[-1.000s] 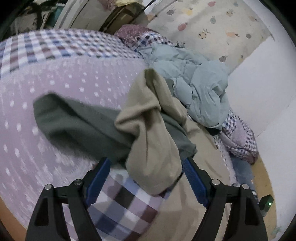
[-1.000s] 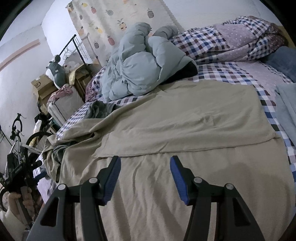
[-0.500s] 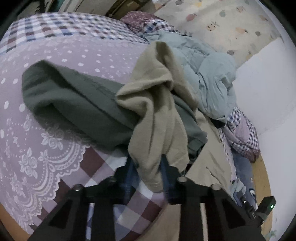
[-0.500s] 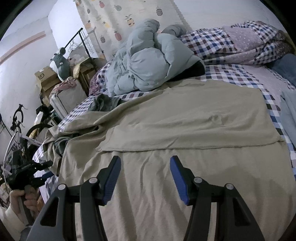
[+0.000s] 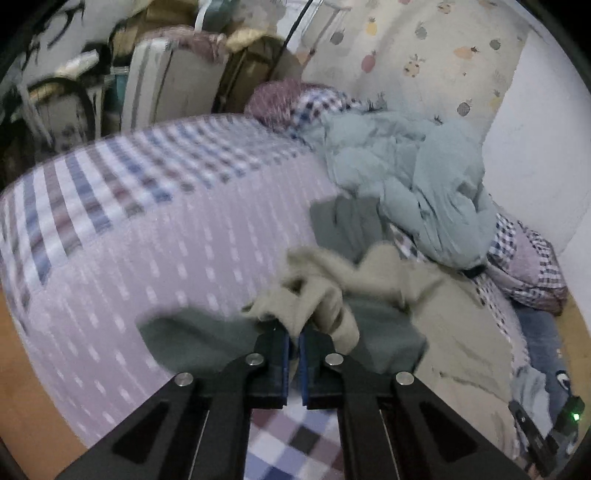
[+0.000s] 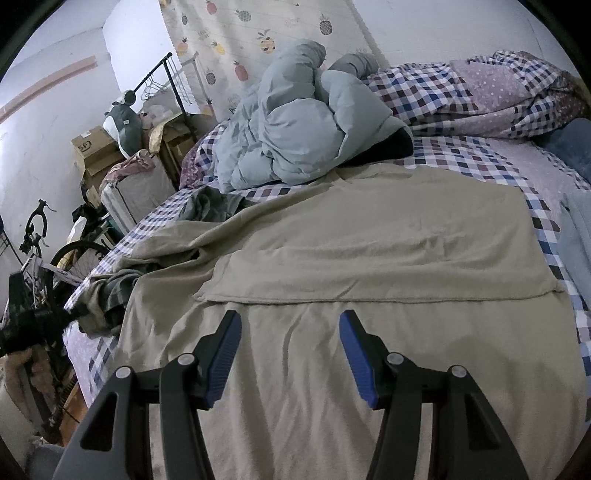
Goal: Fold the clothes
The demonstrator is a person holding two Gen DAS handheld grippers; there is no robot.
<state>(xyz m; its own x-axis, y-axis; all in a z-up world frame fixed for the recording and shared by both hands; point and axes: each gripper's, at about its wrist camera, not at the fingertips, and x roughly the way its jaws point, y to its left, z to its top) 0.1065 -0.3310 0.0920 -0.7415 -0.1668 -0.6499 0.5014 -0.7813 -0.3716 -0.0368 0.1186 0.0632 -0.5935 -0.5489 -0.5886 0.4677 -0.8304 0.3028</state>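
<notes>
Change since earlier: left gripper (image 5: 293, 341), wide open a second ago, has closed on a bunched fold of the beige garment (image 5: 314, 295); its view has also swung, so the clutter beside the bed now shows at the top. Right gripper has hardly shifted.
Left gripper state: blue pads nearly together, pinching the beige garment's bunched edge between them.
Right gripper state: right gripper (image 6: 290, 354) wide, nothing between its fingers, hovering over the flat part of the beige garment (image 6: 369, 258).
Beige garment, location: spread across the bed (image 6: 517, 162) in the right wrist view, with a folded layer lying over the lower layer and a straight hem running across just ahead of the right fingertips. Its left end is rumpled near the bed's edge.
Green garment: a dark green garment (image 5: 199, 339) lies under and beside the pinched beige fold, on the lilac dotted bedcover (image 5: 147, 258); more of it shows behind the fold.
Pale blue jacket: a puffy jacket (image 6: 295, 133) is heaped at the far side of the bed, against the pineapple-print wall cloth (image 6: 258, 33).
Checked quilt: a quilt (image 6: 461, 92) is bunched along the wall, to the right of the jacket.
Beside the bed: cardboard boxes (image 6: 94, 151), a plush toy (image 6: 123, 125), a bicycle (image 6: 48, 258).
Image quality: left wrist view is motion-blurred; fine detail of the pinch cannot be told.
</notes>
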